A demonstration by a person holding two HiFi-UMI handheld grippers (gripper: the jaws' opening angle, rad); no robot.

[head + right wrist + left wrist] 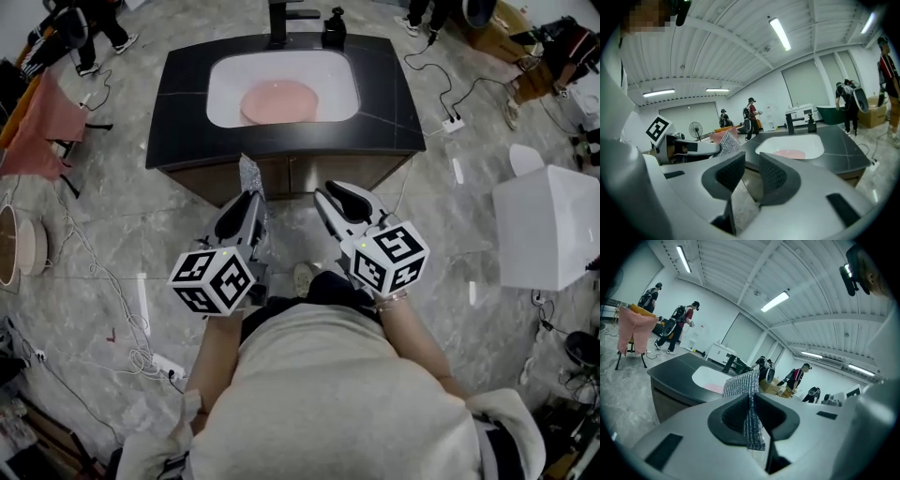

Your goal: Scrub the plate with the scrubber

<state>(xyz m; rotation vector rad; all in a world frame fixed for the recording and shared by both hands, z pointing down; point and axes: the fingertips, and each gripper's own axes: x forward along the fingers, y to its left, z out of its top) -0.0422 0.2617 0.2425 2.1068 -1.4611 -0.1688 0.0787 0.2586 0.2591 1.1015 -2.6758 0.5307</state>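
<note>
We judge this the approach: left gripper (251, 202) pinches the scrubber (251, 175), right gripper (330, 201) is slightly parted and empty, and next we must reach the plate (279, 101) in the sink (221, 77).

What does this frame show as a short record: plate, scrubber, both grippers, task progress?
Plate: pink plate lies in the white sink basin, set in a black counter.
Scrubber: silvery mesh scrubber pinched in the left gripper.
Other hand: right gripper with jaws slightly apart, nothing between them.
Position: both grippers are short of the counter, over the floor.
Progress: the scrubber is not yet on the plate.
</note>
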